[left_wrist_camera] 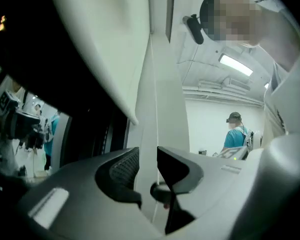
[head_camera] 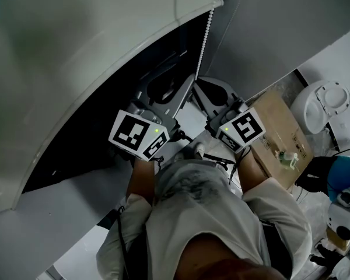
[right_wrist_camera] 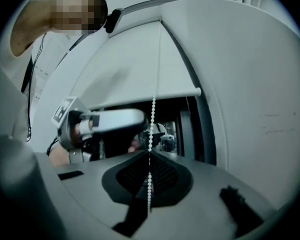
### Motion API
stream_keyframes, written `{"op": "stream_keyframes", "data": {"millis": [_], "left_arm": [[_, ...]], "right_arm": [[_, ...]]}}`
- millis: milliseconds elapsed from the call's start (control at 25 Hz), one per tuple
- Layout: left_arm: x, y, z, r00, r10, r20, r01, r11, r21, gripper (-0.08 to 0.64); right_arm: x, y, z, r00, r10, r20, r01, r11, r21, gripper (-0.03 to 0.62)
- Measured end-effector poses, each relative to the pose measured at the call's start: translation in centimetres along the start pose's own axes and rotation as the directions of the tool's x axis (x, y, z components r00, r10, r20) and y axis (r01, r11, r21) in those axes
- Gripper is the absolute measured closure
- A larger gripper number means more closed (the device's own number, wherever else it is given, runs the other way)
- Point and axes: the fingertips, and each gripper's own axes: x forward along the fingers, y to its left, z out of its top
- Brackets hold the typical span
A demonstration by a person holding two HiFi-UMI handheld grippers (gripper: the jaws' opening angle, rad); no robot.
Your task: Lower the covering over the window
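Note:
A white roller blind (head_camera: 87,45) covers the upper part of a dark window (head_camera: 105,139); its bottom rail (right_wrist_camera: 150,98) shows in the right gripper view. A white bead chain (head_camera: 205,34) hangs at the blind's right end. My right gripper (right_wrist_camera: 150,153) is shut on the bead chain (right_wrist_camera: 152,119), which runs down between its closed jaws. My left gripper (left_wrist_camera: 148,151) is open, and a thin strand of the chain (left_wrist_camera: 156,124) passes through the gap without touching the pads. In the head view the left gripper (head_camera: 174,95) and right gripper (head_camera: 213,98) sit side by side below the chain.
A white wall (head_camera: 280,22) borders the window on the right. A cardboard box (head_camera: 280,133) with a small bottle (head_camera: 289,157) stands at the right, and a white fixture (head_camera: 324,101) beyond it. A person in a teal shirt (left_wrist_camera: 236,133) stands in the background.

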Motion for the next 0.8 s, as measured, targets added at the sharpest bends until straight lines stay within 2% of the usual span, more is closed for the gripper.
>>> {"op": "stream_keyframes", "data": {"millis": [120, 240, 440, 640, 800], "left_arm": [[1.6, -0.5, 3.2, 0.999, -0.029, 0.043, 0.027, 0.998, 0.049, 0.44], [2.7, -1.0, 4.4, 0.998, -0.038, 0.046, 0.035, 0.997, 0.068, 0.44], [3.1, -1.4, 4.5, 0.999, -0.027, 0.036, 0.024, 0.996, 0.083, 0.54], [3.0, -1.8, 4.1, 0.999, -0.027, 0.03, 0.024, 0.996, 0.09, 0.551], [3.0, -1.8, 2.7, 1.0, -0.021, -0.006, 0.022, 0.996, 0.088, 0.551]], "right_arm": [[0.1, 0.3, -0.1, 1.0, 0.004, -0.004, -0.004, 1.0, -0.003, 0.574], [0.2, 0.5, -0.1, 1.0, 0.006, -0.009, -0.006, 1.0, -0.009, 0.574], [0.2, 0.7, -0.2, 1.0, -0.002, -0.02, 0.002, 1.0, -0.014, 0.574], [-0.3, 0.6, -1.4, 0.999, -0.006, -0.039, 0.007, 1.0, 0.002, 0.574], [-0.5, 0.5, -2.7, 0.997, -0.016, -0.081, 0.016, 1.0, 0.008, 0.574]]}}
